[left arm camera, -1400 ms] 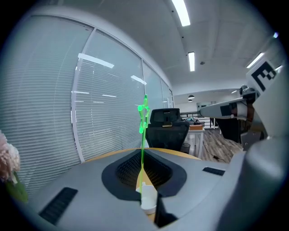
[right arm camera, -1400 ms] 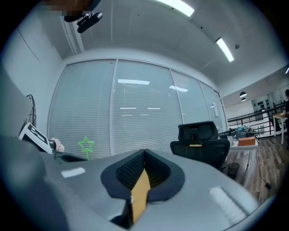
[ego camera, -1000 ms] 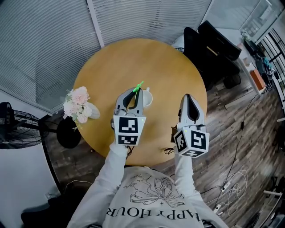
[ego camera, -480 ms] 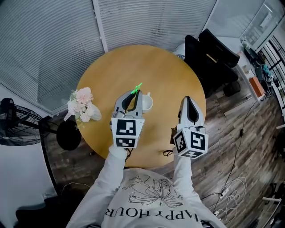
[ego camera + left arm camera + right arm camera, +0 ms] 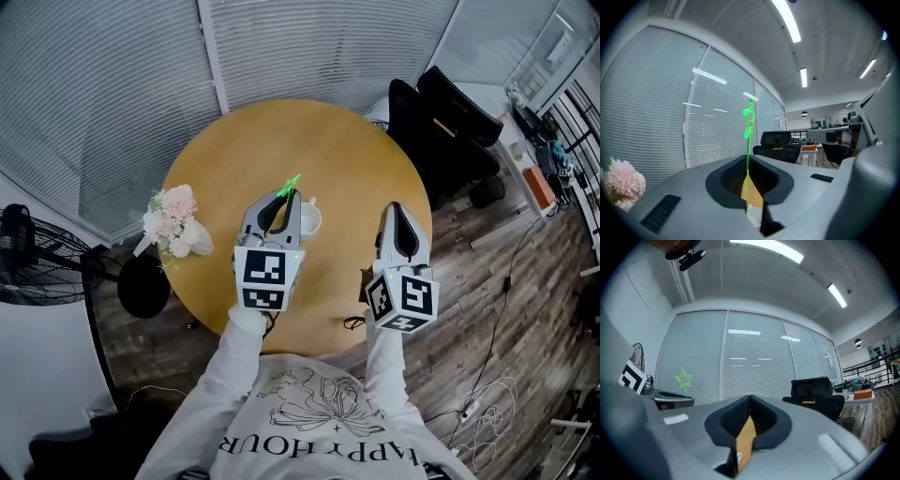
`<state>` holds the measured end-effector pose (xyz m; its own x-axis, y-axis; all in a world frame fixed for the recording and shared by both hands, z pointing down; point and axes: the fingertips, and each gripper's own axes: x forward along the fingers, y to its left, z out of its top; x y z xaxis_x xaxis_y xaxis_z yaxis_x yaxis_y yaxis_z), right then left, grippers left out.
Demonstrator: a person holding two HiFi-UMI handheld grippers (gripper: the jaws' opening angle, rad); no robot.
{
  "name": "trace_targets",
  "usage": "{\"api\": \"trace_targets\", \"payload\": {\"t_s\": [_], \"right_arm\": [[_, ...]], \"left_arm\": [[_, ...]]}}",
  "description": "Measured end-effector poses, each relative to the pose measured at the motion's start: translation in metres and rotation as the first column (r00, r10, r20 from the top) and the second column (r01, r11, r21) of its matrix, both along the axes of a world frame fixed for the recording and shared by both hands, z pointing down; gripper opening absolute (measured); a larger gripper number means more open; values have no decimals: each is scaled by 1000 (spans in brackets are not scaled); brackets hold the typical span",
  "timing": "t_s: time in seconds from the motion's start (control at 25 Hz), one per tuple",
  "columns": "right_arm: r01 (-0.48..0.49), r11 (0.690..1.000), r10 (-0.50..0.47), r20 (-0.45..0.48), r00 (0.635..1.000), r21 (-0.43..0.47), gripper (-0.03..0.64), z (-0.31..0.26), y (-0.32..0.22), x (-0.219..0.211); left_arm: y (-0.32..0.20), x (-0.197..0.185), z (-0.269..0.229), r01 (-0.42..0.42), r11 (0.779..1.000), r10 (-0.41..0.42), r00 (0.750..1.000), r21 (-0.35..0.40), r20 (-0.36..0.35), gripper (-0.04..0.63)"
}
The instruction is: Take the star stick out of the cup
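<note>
shirt [image 5: 309, 441] reads "happy hour"; round wooden table [image 5: 281, 131], blinds [image 5: 103, 84]; left gripper [image 5: 287, 193] clamped on star stick [image 5: 292, 181] beside cup [image 5: 310, 218], right gripper [image 5: 396, 205] clenched, empty

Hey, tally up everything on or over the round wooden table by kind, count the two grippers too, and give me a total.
Grey two-jaw grippers: 2, the left gripper and the right gripper
Green star stick: 1
White cup: 1
Pink flower bunch: 1
Total: 5
</note>
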<state>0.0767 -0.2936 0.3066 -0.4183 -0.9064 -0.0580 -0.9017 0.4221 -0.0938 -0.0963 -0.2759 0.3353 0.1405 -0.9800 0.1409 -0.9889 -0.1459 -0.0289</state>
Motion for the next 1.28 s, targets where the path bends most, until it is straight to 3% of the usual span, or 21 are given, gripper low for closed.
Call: {"api": "trace_targets", "payload": {"t_s": [1.28], "right_arm": [[-11, 1000, 10, -17, 1000, -12, 11, 7, -4, 4]], "left_arm": [[1, 4, 3, -22, 1000, 22, 1000, -5, -2, 20]]}}
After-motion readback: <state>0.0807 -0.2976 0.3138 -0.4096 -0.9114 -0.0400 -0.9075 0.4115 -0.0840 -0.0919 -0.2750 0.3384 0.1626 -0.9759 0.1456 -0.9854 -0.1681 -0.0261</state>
